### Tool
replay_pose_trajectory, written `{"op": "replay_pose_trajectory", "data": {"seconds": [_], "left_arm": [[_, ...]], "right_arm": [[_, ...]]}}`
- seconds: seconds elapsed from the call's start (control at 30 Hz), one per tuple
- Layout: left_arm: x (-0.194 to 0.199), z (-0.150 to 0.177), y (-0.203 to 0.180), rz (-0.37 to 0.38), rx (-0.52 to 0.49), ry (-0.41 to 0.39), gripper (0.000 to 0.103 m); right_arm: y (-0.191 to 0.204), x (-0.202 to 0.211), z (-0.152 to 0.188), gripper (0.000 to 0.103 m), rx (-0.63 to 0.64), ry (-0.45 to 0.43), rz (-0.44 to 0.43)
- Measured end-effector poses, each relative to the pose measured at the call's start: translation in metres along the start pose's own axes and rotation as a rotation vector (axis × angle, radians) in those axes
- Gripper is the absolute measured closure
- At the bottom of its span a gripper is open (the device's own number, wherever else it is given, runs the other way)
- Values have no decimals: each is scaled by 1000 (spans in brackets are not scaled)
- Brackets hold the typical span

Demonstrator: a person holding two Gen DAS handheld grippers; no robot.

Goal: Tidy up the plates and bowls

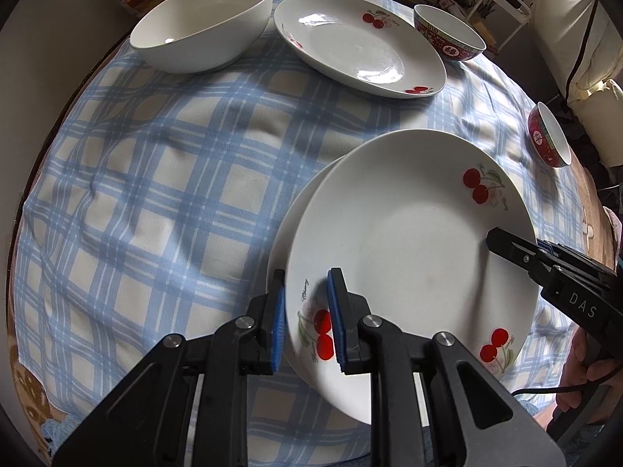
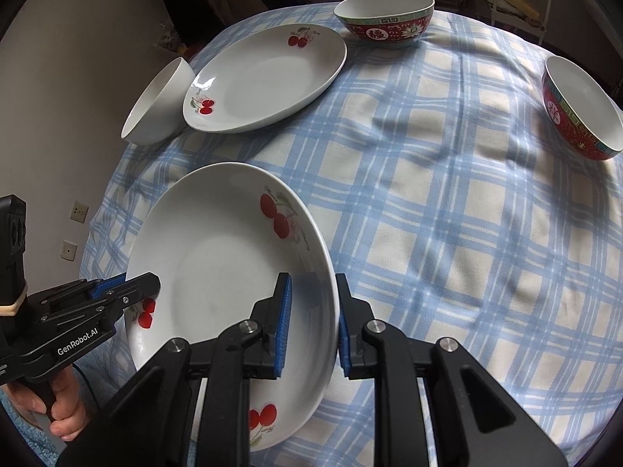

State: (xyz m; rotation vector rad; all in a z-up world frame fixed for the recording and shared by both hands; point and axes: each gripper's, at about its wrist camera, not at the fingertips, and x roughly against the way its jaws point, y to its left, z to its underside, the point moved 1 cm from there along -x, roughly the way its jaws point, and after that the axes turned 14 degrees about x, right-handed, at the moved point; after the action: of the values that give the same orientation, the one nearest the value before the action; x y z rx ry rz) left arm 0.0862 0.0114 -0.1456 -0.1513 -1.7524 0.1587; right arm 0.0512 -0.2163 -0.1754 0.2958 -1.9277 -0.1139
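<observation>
A white plate with red cherries (image 1: pixel 409 241) (image 2: pixel 218 253) is held from both sides. It lies slightly offset over a second white plate (image 1: pixel 287 229), whose rim shows at its left edge. My left gripper (image 1: pixel 307 311) (image 2: pixel 153 284) straddles the plate's near-left rim, one blue pad outside and one inside, shut on it. My right gripper (image 2: pixel 313 311) (image 1: pixel 492 239) clasps the opposite rim the same way. Whether the held plate rests fully on the lower one I cannot tell.
On the blue checked tablecloth (image 2: pixel 447 233) at the far side lie another cherry plate (image 1: pixel 350 43) (image 2: pixel 264 78) and a large white bowl (image 1: pixel 202 23) (image 2: pixel 155 105). Two red patterned bowls (image 2: pixel 383 19) (image 2: pixel 580 113) stand at the back and right. Shelves and clutter lie behind.
</observation>
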Motion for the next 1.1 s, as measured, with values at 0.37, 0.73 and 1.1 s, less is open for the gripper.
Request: {"op": "replay_pose_trajectory", "data": {"seconds": [0.37,0.73,1.1], "left_arm": [[-8,3,2,13,31,24,82],[-12,3,1,-4,19,25,83],[-11,6,-8,-41,-31,5,83]], "right_arm": [[6,-1,2,80,29,11,45],[6,-9,6,77,28,43,62],[6,-15,5,73,41,55,81]]}}
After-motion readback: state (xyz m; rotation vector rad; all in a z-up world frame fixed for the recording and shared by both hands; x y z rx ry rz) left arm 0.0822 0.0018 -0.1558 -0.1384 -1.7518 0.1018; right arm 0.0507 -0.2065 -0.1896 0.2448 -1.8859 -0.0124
